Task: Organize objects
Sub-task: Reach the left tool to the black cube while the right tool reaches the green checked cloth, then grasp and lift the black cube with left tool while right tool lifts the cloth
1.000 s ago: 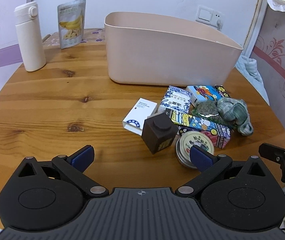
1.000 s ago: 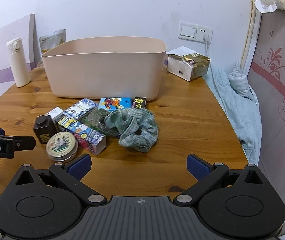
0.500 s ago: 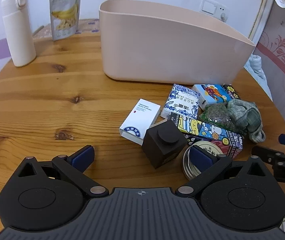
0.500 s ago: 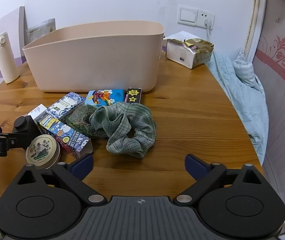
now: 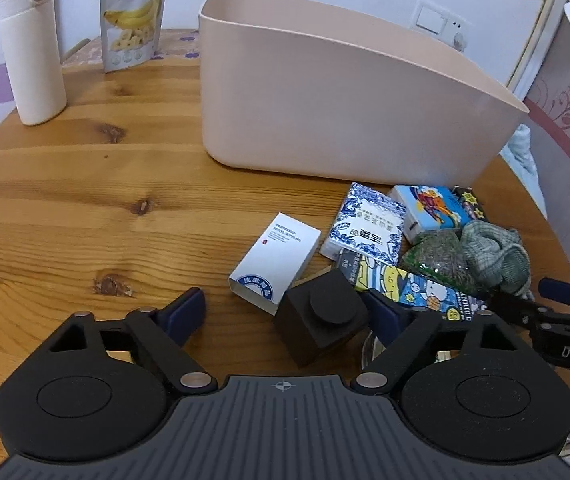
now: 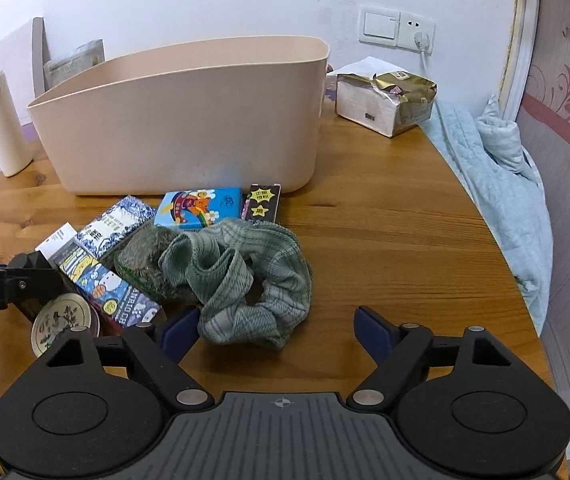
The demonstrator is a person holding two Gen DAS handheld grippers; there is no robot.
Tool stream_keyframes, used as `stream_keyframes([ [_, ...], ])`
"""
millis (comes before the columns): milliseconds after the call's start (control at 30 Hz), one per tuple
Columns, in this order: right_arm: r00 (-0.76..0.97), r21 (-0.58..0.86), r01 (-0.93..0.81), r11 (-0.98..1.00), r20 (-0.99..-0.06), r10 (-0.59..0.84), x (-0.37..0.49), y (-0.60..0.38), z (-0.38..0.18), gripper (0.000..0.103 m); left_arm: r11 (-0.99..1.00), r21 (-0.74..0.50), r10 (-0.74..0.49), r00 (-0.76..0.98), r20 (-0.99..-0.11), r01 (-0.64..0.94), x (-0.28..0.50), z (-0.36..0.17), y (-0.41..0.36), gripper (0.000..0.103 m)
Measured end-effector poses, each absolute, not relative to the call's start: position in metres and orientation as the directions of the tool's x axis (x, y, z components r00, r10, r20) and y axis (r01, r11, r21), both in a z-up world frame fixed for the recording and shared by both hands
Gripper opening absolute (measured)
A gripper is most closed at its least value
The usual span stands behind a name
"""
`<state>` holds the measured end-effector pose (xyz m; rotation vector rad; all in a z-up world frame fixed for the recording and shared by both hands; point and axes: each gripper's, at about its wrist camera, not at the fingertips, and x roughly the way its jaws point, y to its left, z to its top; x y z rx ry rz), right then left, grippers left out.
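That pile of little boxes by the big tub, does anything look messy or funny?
Yes. The small boxes lie jumbled, overlapping at odd angles, with a green scrunchie flopped over them, all outside the beige tub. The dark cube box sits tilted on a corner. Nothing looks spilled or broken.

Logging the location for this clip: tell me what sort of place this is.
Probably a room in a home: a round wooden table against a wall with a light switch and socket, light blue bedding beside it, and a banana snack pouch.
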<state>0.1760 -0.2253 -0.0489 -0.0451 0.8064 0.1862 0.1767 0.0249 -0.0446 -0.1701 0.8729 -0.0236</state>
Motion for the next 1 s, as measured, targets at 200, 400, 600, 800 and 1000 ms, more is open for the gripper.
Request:
stream_keyframes([
  [200,0.678,0.066,-0.191,0.979,-0.713,0.18,0.181,-0.226,-0.047,0.07,0.99,-0.138,-0.09,0.642,-0.762,-0.024,0.178,-0.044,0.02,0.072],
  [400,0.679,0.09,-0.202,0.975,-0.705,0.205,0.183,-0.224,-0.046,0.046,0.993,-0.12,-0.09,0.648,-0.757,-0.002,0.177,-0.043,0.017,0.047],
  [600,0.683,0.111,-0.193,0.975,-0.698,0.215,0.18,-0.228,-0.042,0.029,0.99,-0.142,-0.11,0.649,-0.753,0.004,0.174,-0.042,0.021,0.043],
  [800,0.683,0.117,-0.168,0.979,-0.703,0.201,0.176,-0.231,-0.04,0.023,0.989,-0.144,-0.123,0.643,-0.756,0.019,0.168,-0.041,0.024,0.043],
  [1000,0.703,0.118,-0.159,0.98,-0.684,0.196,0.169,-0.233,-0.03,0.021,0.988,-0.153,-0.125,0.654,-0.746,0.014,0.163,-0.035,0.03,0.043],
])
